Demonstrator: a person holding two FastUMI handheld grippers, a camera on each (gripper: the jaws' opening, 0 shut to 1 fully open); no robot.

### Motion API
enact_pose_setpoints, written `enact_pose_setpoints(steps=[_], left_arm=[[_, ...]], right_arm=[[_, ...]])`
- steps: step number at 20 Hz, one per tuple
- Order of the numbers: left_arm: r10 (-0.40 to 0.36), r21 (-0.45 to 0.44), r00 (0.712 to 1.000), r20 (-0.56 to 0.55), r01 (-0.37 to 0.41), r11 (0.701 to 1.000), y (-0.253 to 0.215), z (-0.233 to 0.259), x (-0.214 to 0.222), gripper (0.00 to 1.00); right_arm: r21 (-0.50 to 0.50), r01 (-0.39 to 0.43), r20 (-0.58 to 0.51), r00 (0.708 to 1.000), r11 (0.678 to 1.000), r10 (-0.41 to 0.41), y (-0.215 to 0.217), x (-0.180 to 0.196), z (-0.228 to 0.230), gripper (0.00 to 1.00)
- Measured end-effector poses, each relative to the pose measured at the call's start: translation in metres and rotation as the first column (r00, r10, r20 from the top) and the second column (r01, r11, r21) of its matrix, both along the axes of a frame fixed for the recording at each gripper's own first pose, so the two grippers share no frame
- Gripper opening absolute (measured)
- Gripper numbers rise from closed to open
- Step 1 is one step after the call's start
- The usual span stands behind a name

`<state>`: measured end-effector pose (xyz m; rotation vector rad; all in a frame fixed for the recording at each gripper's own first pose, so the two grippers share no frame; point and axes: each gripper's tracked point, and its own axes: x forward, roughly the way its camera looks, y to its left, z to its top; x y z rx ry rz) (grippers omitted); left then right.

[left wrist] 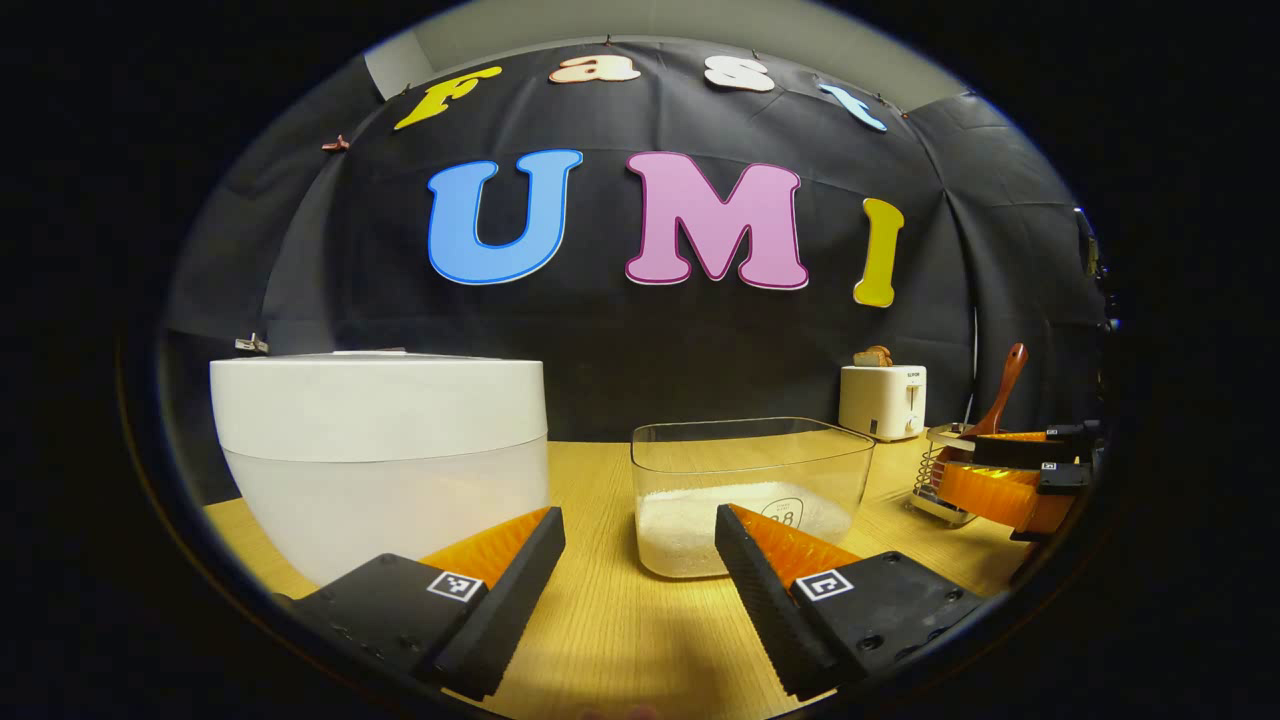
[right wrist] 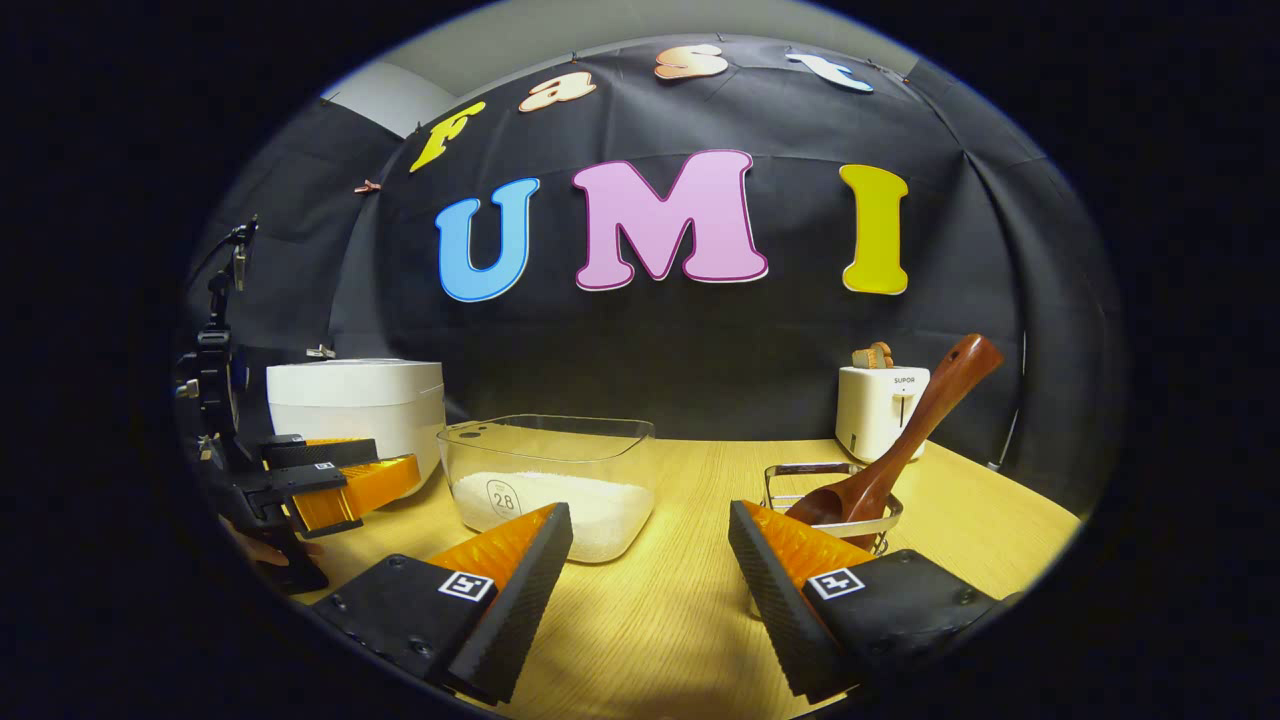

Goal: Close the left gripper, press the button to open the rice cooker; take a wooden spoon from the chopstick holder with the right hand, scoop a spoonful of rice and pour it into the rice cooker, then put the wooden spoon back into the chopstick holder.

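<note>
Rice cooker (left wrist: 380,450) lid down, left gripper (left wrist: 640,560) and right gripper (right wrist: 650,560) both wide, empty, above table (right wrist: 650,620).

Both views are evenly lit from overhead, and the wooden table (left wrist: 600,620) renders bright and warm while the cloth wall behind stays dark and matte. Soft, diffuse shadows fall on the table directly beneath the fingers (left wrist: 500,585) in the left gripper view and the fingers (right wrist: 520,590) in the right gripper view. The white rice cooker (left wrist: 380,450) is close to overexposed on its upper band. The clear container (right wrist: 550,480) carries faint rim highlights without hard glare. Fisheye distortion bends the table's far edge and stretches everything near the picture rim. Focus is sharp at centre; the periphery darkens and softens slightly. No motion blur is visible.
</note>
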<state>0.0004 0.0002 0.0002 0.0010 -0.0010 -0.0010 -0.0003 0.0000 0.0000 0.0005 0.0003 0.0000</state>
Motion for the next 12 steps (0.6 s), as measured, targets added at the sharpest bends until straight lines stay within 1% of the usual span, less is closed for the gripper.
enact_pose_setpoints(steps=[6,9,11,12], left_arm=[[0.0,0.0,1.0,0.001,0.0,1.0,0.0,0.0,0.0,0.98],[-0.014,-0.002,1.0,0.0,0.014,1.0,-0.001,0.0,-0.004,0.98],[-0.035,-0.03,0.999,0.028,0.036,0.999,0.003,0.018,-0.013,0.98],[-0.026,-0.047,0.998,0.052,0.029,0.998,0.012,0.034,-0.019,0.97]], right_arm=[[0.0,0.0,0.0,1.0,1.0,0.0,0.0,0.0,0.0,0.98],[0.001,0.0,0.0,1.0,1.0,0.0,0.0,0.0,0.0,0.98],[0.001,0.0,0.0,1.0,1.0,0.0,0.0,0.001,0.0,0.98],[0.001,0.0,0.0,1.0,1.0,0.0,0.0,0.0,0.0,0.97]])
